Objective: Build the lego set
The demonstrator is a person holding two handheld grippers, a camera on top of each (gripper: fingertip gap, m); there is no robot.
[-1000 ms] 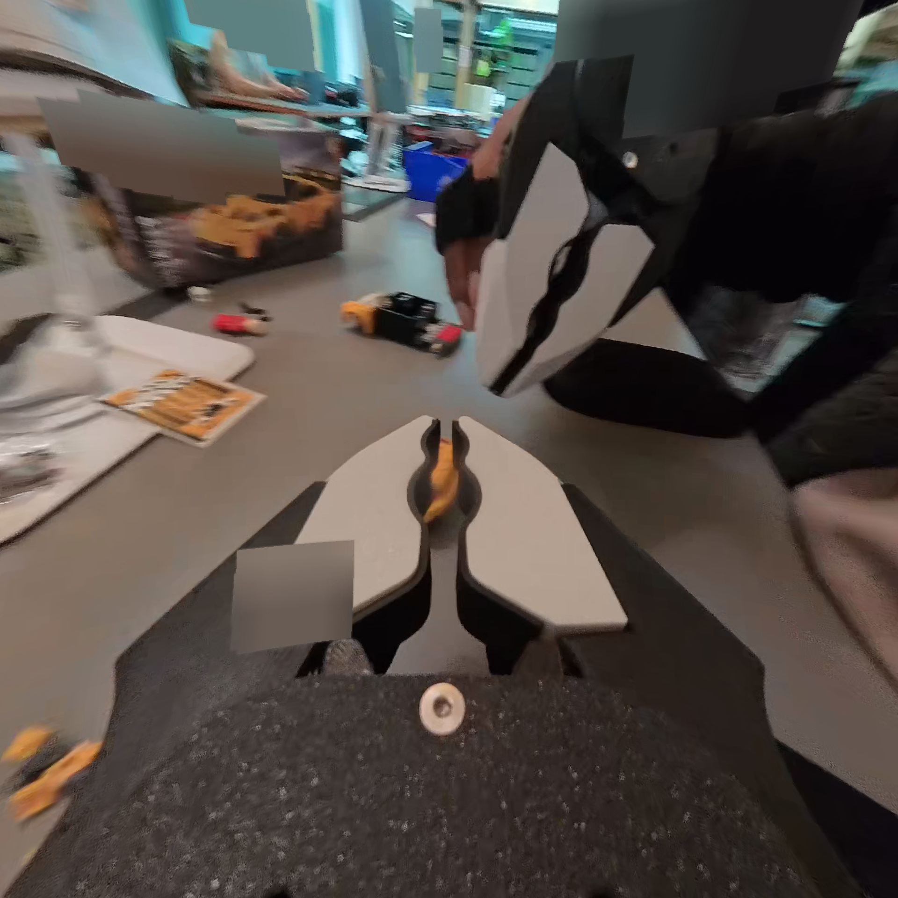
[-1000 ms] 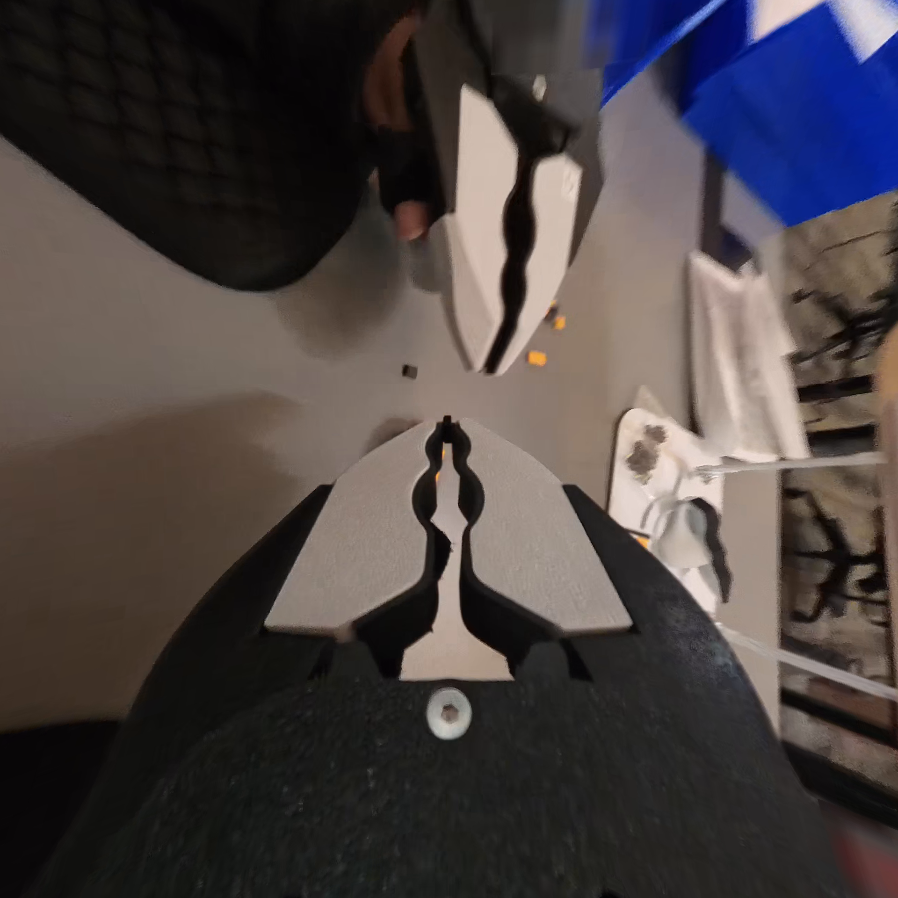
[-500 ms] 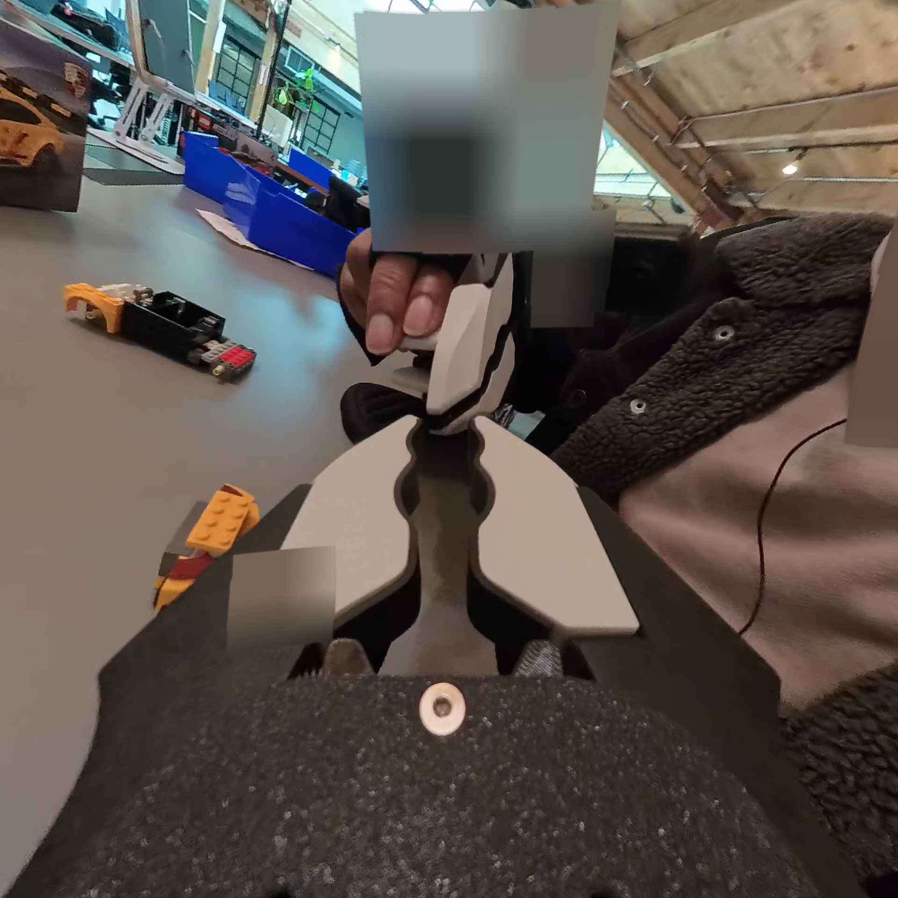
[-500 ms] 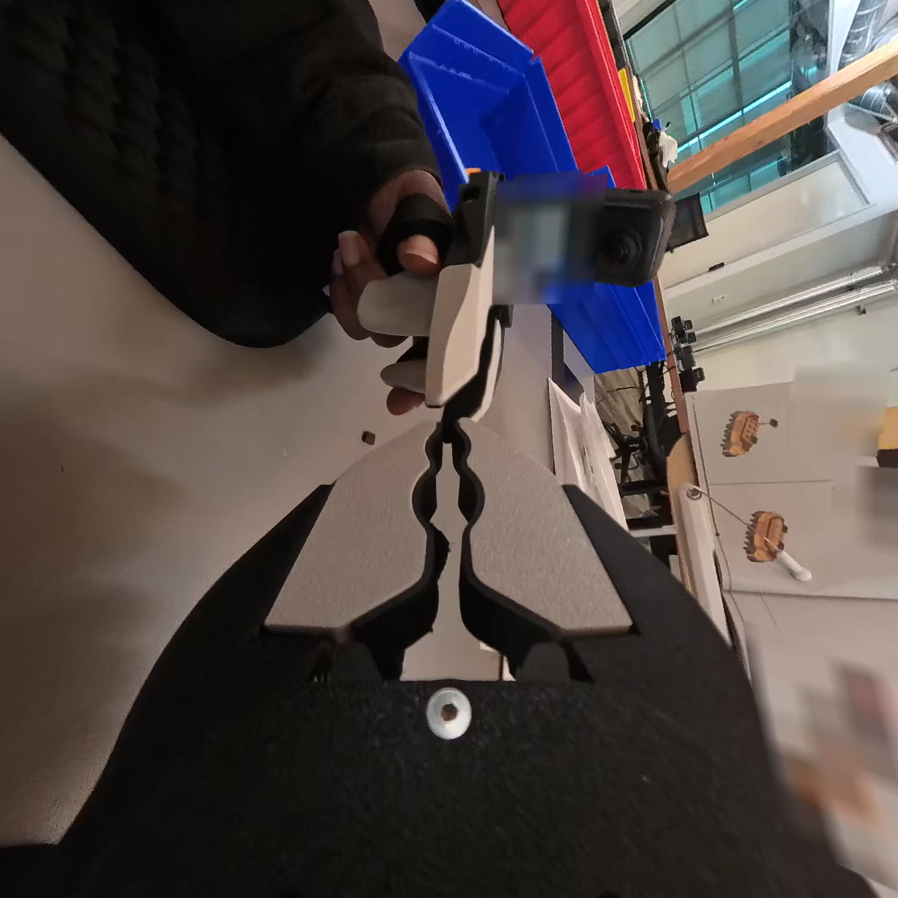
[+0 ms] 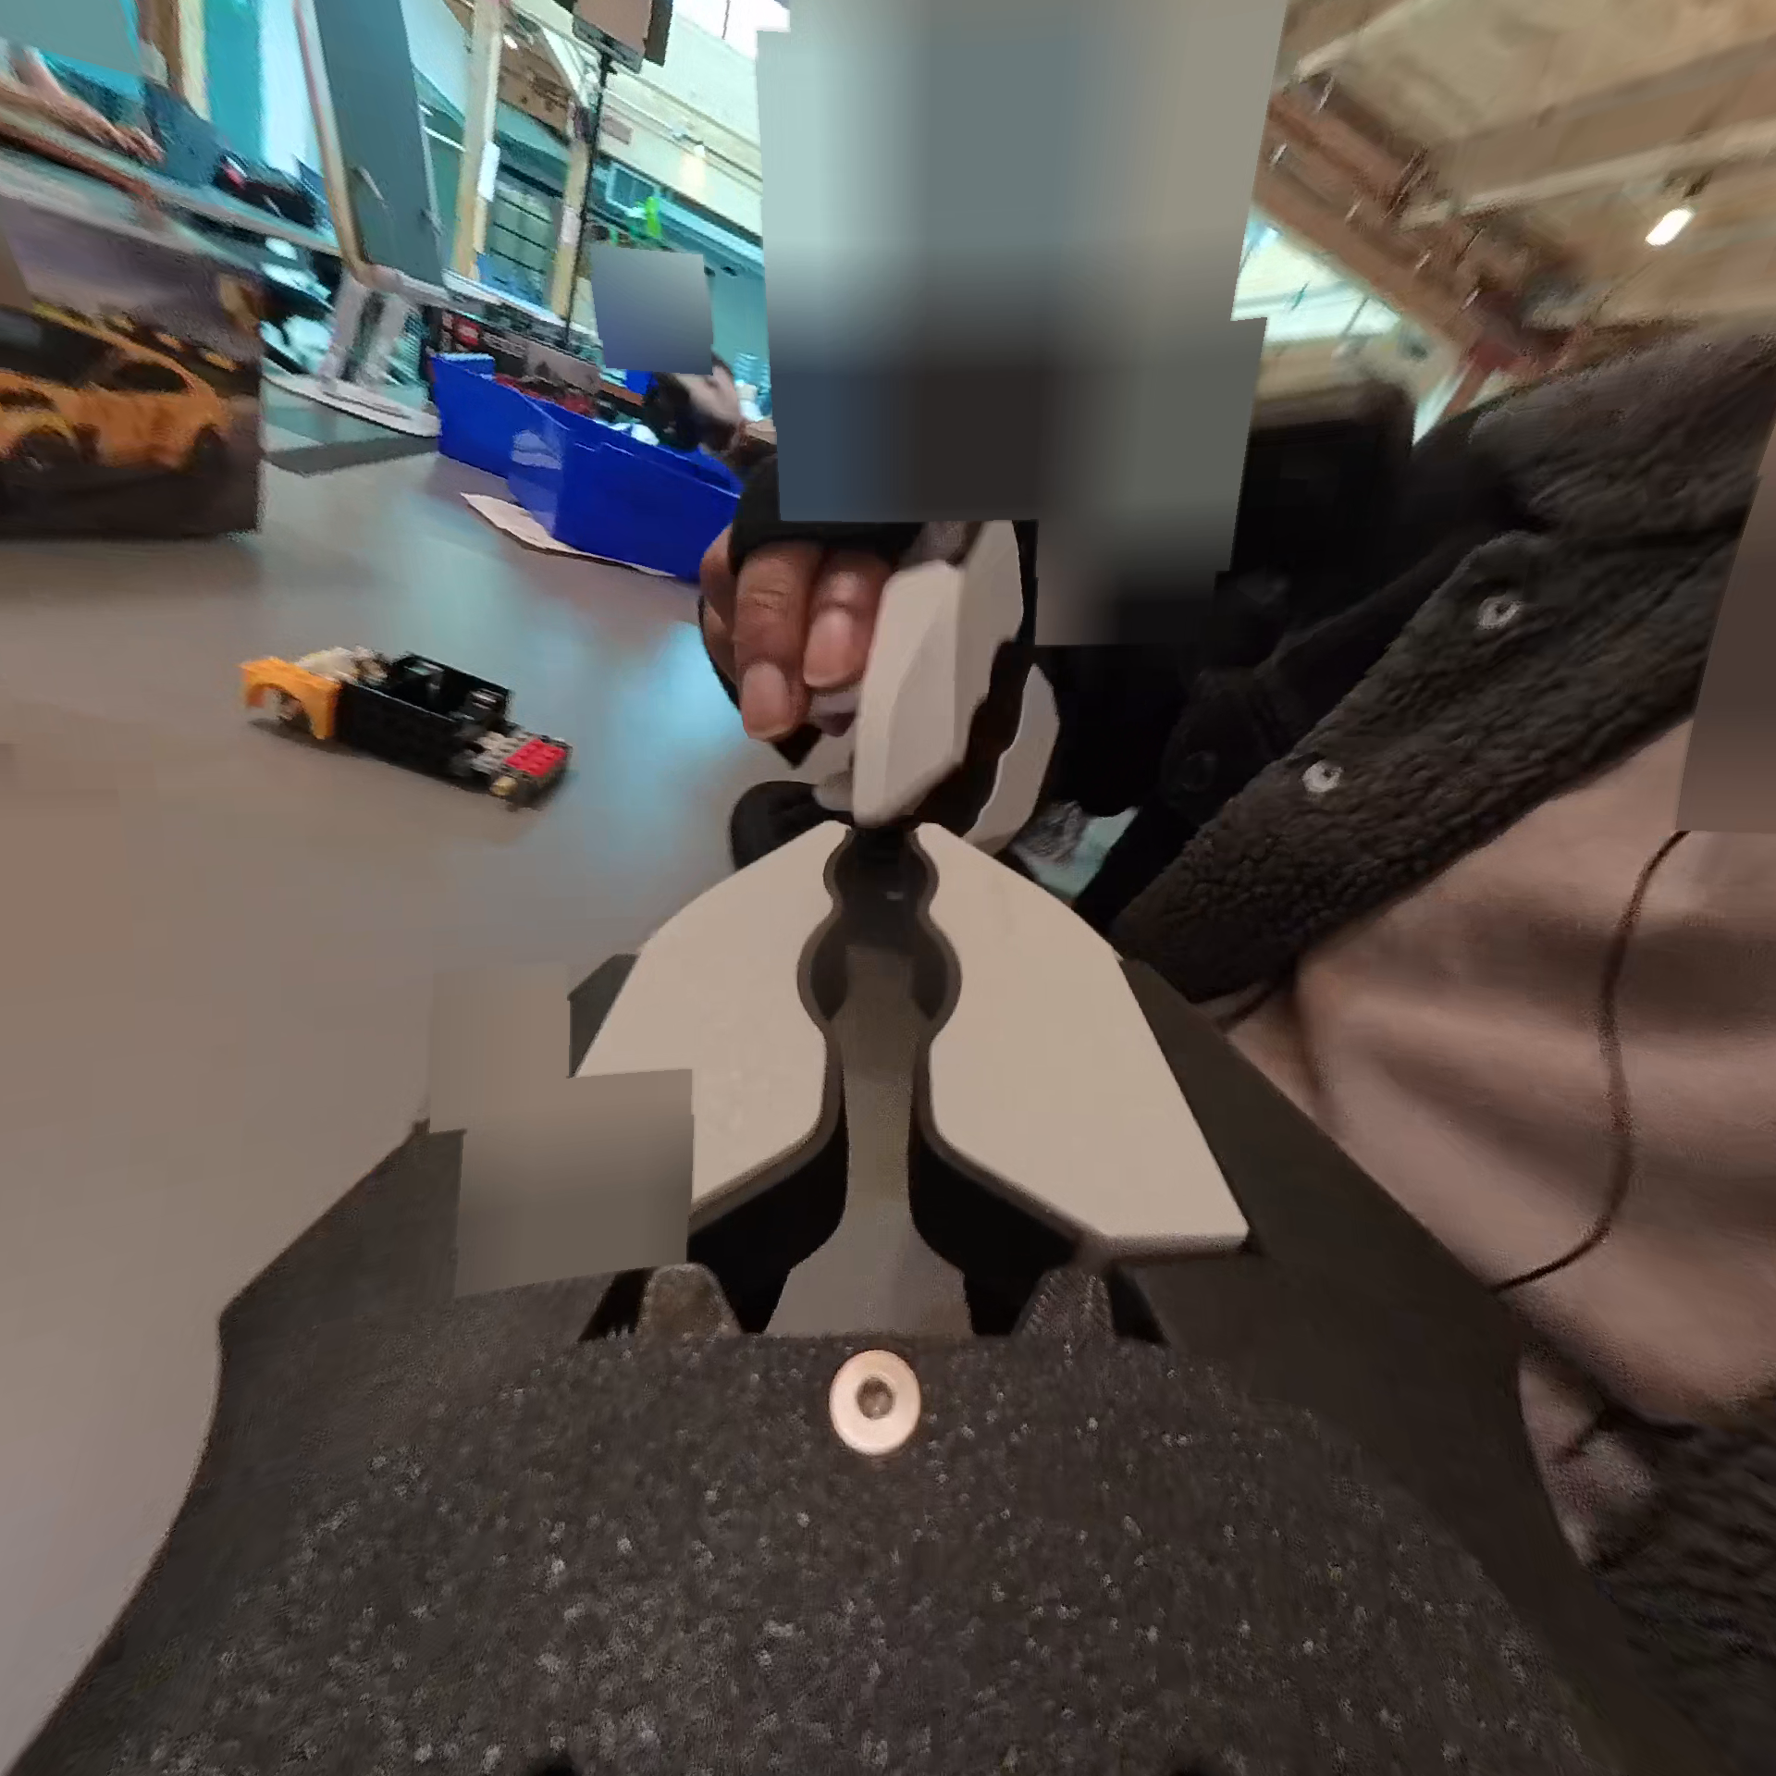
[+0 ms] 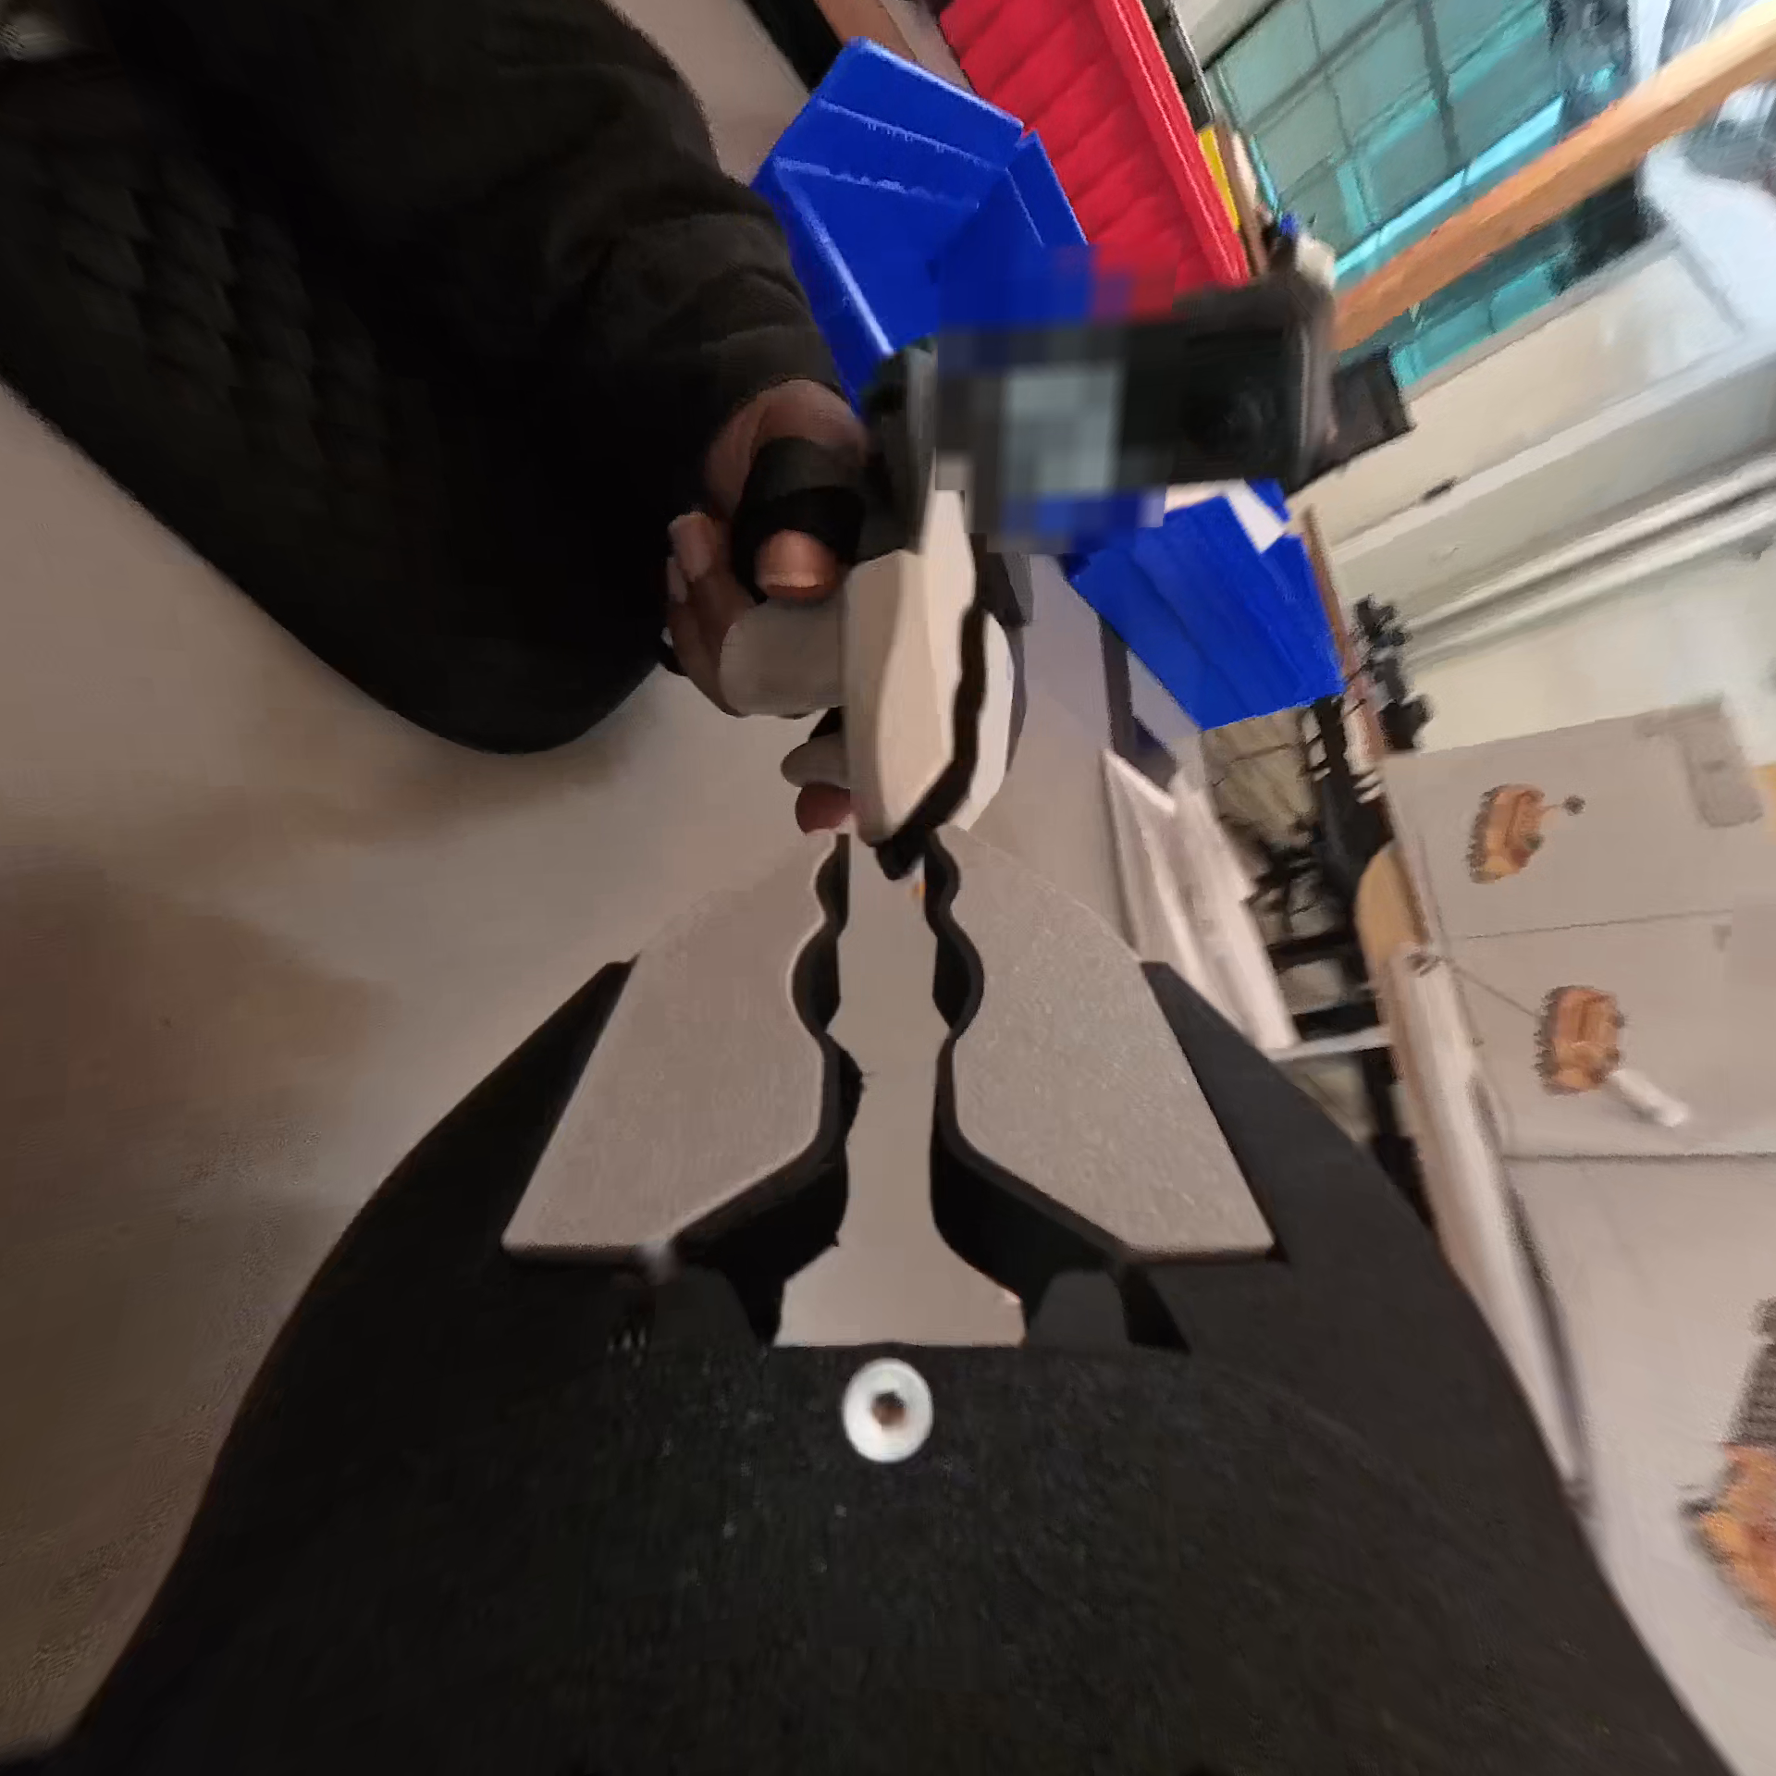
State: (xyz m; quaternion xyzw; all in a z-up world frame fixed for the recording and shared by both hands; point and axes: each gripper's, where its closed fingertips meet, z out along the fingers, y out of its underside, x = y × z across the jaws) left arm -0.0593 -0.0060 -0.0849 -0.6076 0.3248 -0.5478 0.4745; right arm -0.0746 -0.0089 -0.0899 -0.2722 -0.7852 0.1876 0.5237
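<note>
My left gripper [image 5: 879, 841] and my right gripper [image 6: 889, 855] meet tip to tip above the grey table [image 5: 288, 913]. The left jaws are close together on a small black piece [image 5: 879, 848] at their tips. The right jaws stand slightly apart, and the left gripper's tips [image 6: 899, 846] poke between them. The right gripper [image 5: 884, 817] also shows in the left wrist view, edge-on, held by a hand. A partly built black car chassis [image 5: 413, 716] with an orange end and a red end lies on the table to the left.
A set box [image 5: 125, 423] with a yellow car picture stands at the far left. Blue bins [image 5: 596, 481] sit behind the chassis, and a red bin [image 6: 1086, 115] beyond them. The person's dark coat [image 5: 1442, 721] fills the right side. White papers [image 6: 1153, 865] lie past the grippers. My two grippers' fingertips are within a few centimetres of each other.
The left gripper rose from the table and turned toward the right gripper; the orange piece in it a second ago no longer shows. The right jaws parted slightly. The left jaws narrowed.
</note>
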